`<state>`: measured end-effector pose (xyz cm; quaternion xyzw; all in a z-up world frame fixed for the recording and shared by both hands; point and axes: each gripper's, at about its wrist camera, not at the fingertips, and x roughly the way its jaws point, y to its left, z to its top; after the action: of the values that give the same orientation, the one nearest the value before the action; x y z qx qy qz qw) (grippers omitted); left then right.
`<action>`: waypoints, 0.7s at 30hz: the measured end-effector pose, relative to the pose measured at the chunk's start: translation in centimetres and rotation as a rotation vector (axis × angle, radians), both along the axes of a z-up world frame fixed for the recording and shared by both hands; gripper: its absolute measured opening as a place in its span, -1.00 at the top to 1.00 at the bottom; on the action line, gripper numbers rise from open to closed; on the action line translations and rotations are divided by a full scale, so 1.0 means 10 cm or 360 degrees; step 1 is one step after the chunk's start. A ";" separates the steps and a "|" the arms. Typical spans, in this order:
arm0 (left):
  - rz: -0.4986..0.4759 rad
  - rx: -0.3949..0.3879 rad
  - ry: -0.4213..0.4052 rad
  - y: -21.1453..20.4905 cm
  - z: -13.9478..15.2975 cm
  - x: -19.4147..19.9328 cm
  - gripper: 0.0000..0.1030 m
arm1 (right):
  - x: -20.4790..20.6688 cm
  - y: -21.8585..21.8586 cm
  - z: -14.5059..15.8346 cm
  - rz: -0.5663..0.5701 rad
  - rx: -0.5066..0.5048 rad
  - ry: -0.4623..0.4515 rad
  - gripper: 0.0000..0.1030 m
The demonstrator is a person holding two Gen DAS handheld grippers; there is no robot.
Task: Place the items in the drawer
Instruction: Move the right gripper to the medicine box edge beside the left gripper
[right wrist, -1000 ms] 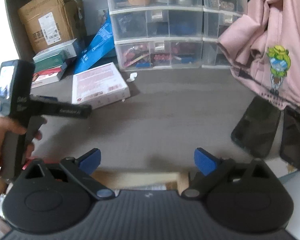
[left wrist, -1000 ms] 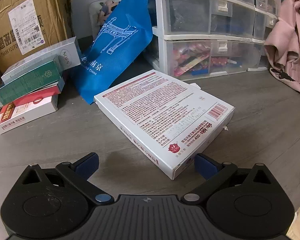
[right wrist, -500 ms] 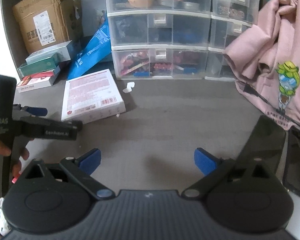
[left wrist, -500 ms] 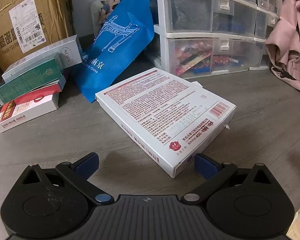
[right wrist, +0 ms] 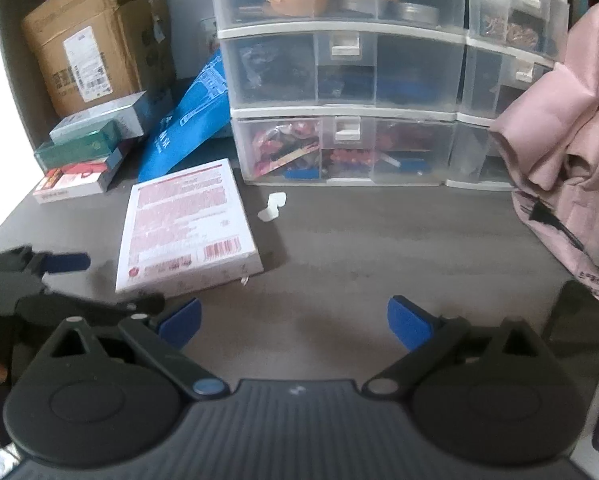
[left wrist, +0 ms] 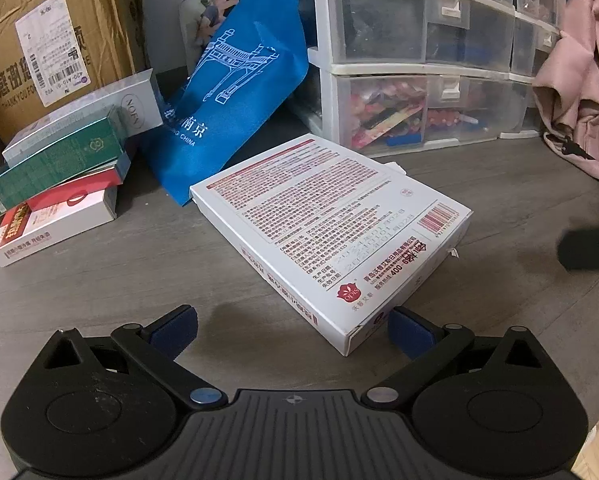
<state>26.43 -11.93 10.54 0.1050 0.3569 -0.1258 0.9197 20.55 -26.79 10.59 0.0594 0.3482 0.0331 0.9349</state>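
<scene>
A flat white box with red print point(left wrist: 331, 224) lies on the grey table; it also shows in the right wrist view point(right wrist: 187, 232). My left gripper point(left wrist: 293, 330) is open, low over the table, with the box's near corner between its blue pads and its right pad point(left wrist: 409, 330) close beside that corner. My right gripper point(right wrist: 293, 322) is open and empty, above bare table to the right of the box. The clear plastic drawer unit point(right wrist: 347, 112) stands at the back with its drawers closed.
A stack of small boxes point(left wrist: 59, 184), a cardboard carton point(left wrist: 55, 40) and a blue bag point(left wrist: 235, 92) sit at the back left. A pink garment point(right wrist: 571, 152) hangs on the right. A small white scrap point(right wrist: 273, 206) lies before the drawers.
My right gripper has moved forward and left toward the box and the drawers. My left gripper has crept slightly closer to the box. The box has not moved.
</scene>
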 end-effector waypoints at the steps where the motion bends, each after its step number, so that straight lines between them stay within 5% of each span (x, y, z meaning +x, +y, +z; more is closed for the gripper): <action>1: -0.0001 0.0003 0.0000 0.00 0.00 0.00 -0.98 | 0.04 -0.02 0.00 0.0004 0.0026 0.0002 -0.94; 21: -0.0012 0.0052 0.0007 -0.03 0.02 0.05 -0.98 | 0.81 0.08 -0.13 0.0171 0.0233 0.0157 -0.94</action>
<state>26.89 -12.22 10.75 0.1212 0.3605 -0.1236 0.9166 28.68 -26.01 9.24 0.1102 0.3933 0.1057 0.9067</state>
